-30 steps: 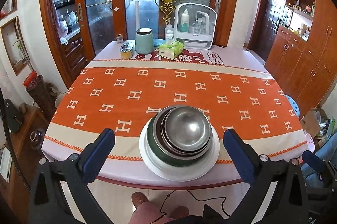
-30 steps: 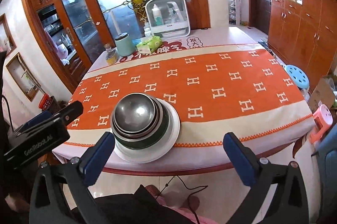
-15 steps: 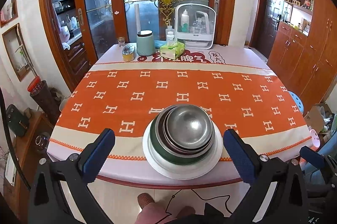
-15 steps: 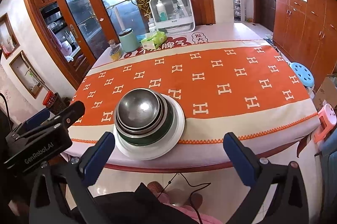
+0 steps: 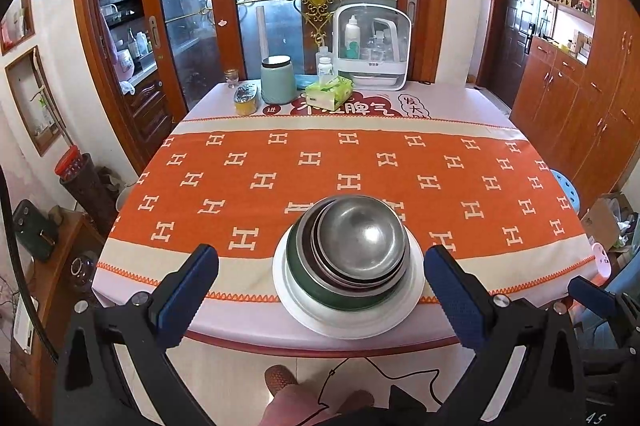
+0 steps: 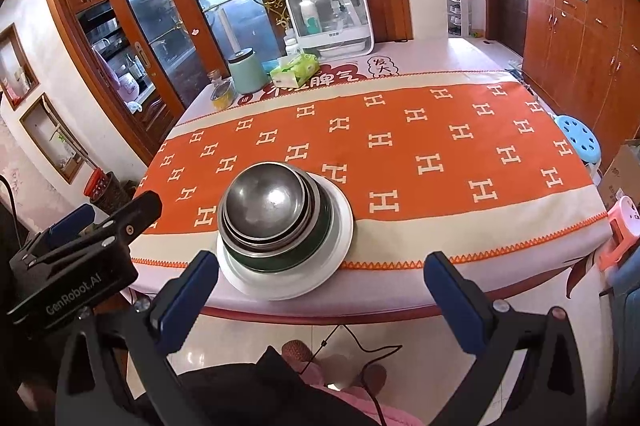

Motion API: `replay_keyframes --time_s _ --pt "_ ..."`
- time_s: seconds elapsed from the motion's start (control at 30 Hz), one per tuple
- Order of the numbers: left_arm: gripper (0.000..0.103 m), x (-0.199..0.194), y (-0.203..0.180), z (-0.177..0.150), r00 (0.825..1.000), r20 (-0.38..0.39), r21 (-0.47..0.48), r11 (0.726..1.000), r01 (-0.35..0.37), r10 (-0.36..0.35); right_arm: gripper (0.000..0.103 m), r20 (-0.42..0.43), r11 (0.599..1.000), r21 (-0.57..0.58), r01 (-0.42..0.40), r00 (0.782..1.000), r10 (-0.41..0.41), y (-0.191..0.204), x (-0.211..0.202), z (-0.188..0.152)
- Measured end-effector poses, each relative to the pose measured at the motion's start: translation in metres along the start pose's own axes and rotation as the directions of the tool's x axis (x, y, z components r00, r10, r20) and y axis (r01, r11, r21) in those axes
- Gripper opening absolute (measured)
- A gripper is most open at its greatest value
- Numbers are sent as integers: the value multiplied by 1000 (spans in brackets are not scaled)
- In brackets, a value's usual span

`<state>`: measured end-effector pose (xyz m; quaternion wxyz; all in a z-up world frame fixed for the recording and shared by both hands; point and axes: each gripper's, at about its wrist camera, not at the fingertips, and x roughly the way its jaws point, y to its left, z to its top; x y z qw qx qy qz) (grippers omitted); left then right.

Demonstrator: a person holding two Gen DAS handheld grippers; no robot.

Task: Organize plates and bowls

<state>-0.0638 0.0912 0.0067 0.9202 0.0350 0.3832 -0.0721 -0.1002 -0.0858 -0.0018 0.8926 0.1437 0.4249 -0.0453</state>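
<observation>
A stack of nested bowls sits on a white plate (image 5: 348, 322) (image 6: 280, 284) near the table's front edge: steel bowls (image 5: 362, 240) (image 6: 268, 201) inside a dark green bowl (image 5: 320, 288) (image 6: 280, 260). My left gripper (image 5: 320, 290) hangs open in front of the table edge, fingers either side of the stack but short of it. The right gripper (image 6: 320, 290) is open too, holding nothing, the stack ahead and to its left. The left gripper's body (image 6: 80, 258) shows at the left of the right wrist view.
An orange patterned cloth (image 5: 352, 169) covers the table. At the far end stand a mint canister (image 5: 277, 80), a tissue pack (image 5: 329, 92), a small yellow jar (image 5: 245, 99) and a white dispenser box (image 5: 373, 47). A blue stool (image 6: 578, 137) and pink stool (image 6: 624, 226) stand on the right.
Both grippers have drawn back and risen slightly from the table; the stack looks a little smaller and farther. Both stay open; the stack has not moved.
</observation>
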Motion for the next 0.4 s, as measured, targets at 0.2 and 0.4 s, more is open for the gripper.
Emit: replay_keyframes --time_s 0.2,0.4 --pt "102 0 0 0 1000 0 2 1000 1 -1 103 -1 1000 2 -2 1000 2 -1 1 -1" --pt "102 0 0 0 1000 -1 2 1000 0 0 103 -5 1000 9 -6 1000 6 -4 4 1"
